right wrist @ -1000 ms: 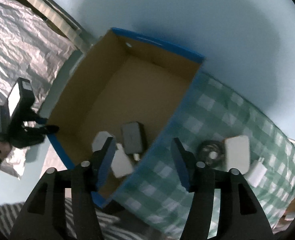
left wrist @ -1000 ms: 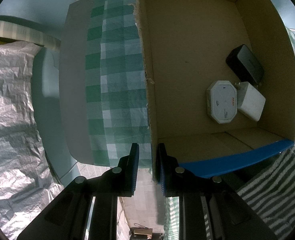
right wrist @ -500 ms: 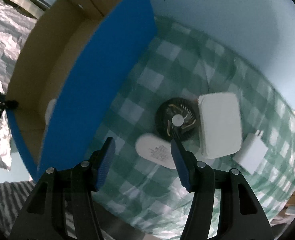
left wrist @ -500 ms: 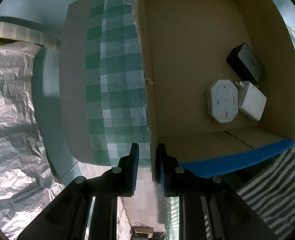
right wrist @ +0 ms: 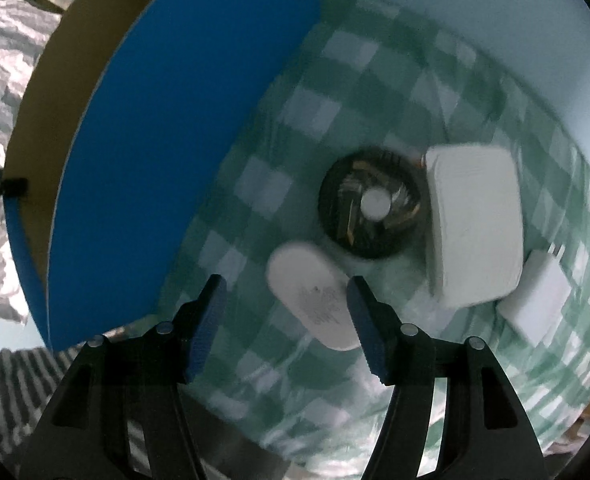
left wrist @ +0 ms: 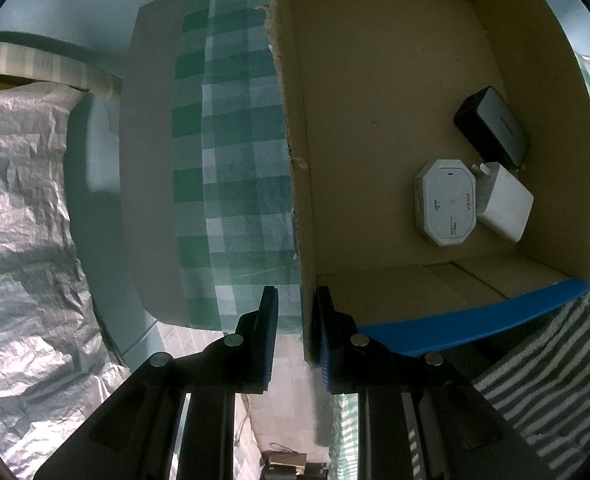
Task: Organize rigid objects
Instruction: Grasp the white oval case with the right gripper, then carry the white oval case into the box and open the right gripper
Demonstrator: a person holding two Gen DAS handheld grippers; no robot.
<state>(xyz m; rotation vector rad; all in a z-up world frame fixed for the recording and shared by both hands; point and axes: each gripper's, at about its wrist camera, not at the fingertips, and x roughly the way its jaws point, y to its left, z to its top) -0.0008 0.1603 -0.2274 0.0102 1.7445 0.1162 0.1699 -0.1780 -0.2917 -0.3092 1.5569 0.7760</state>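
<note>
We have three items stowed in the cardboard box point(left wrist: 395, 80); four remain on the checked cloth point(right wrist: 335, 64). Our left gripper point(left wrist: 295, 320) is clenched on the box wall (steadying it). Our right gripper point(right wrist: 283, 312) is opening over the white oval device point(right wrist: 315, 296), not yet grasping it.

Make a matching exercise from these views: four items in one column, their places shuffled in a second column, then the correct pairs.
Items
1. octagonal white device
2. black round fan
3. white oval device
4. left claw

Places
A. on the checked cloth, between the opening right claw's fingers, not gripped
B. inside the cardboard box
C. clamped on the box wall
D. on the cloth beside the large white block

Pairs: 1-B, 2-D, 3-A, 4-C
</note>
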